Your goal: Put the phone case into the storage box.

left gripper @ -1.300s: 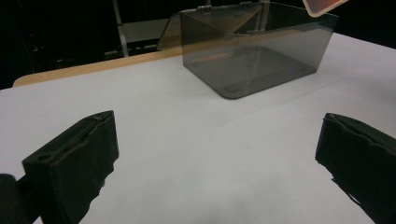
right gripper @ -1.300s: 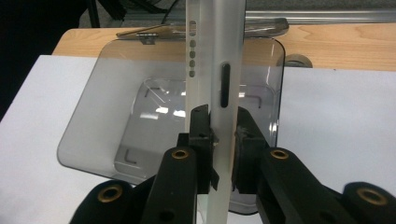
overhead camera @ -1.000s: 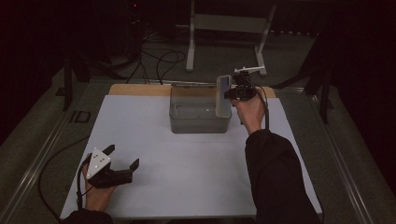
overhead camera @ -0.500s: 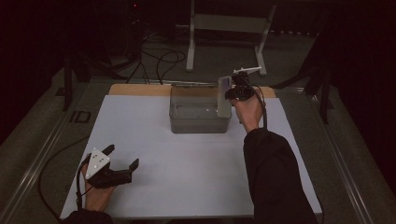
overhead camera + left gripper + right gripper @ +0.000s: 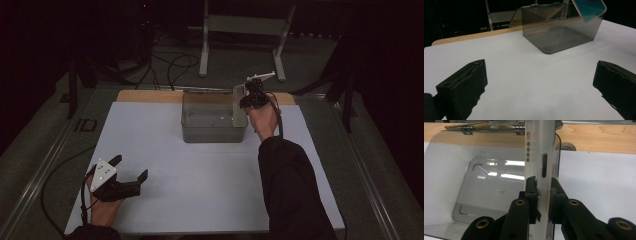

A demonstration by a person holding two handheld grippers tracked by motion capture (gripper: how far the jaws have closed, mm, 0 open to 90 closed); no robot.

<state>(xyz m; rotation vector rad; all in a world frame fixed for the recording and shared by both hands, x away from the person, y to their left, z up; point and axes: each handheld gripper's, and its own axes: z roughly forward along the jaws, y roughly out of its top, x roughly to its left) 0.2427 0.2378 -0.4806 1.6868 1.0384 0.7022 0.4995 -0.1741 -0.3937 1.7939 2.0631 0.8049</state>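
Observation:
A clear grey plastic box point(image 5: 212, 131) with its hinged lid open stands at the back middle of the white mat point(image 5: 200, 190). My right gripper point(image 5: 248, 97) is shut on a thin silver phone point(image 5: 540, 152), held on edge above the box's right wall. The phone's teal face point(image 5: 589, 8) shows over the box point(image 5: 559, 32) in the left gripper view. The right gripper point(image 5: 543, 185) clamps the phone's lower part, with the box floor point(image 5: 486, 195) below to the left. My left gripper point(image 5: 131, 167) rests open near the front left, nothing between its jaws point(image 5: 539, 82).
A wooden strip point(image 5: 145, 96) runs along the mat's back edge. Behind the table stand a metal frame point(image 5: 242, 30) and loose cables point(image 5: 172, 67) on the floor. Metal rails point(image 5: 45, 165) border the table's sides.
The right hand with the phone has barely shifted at the box's right wall. The left gripper has not moved.

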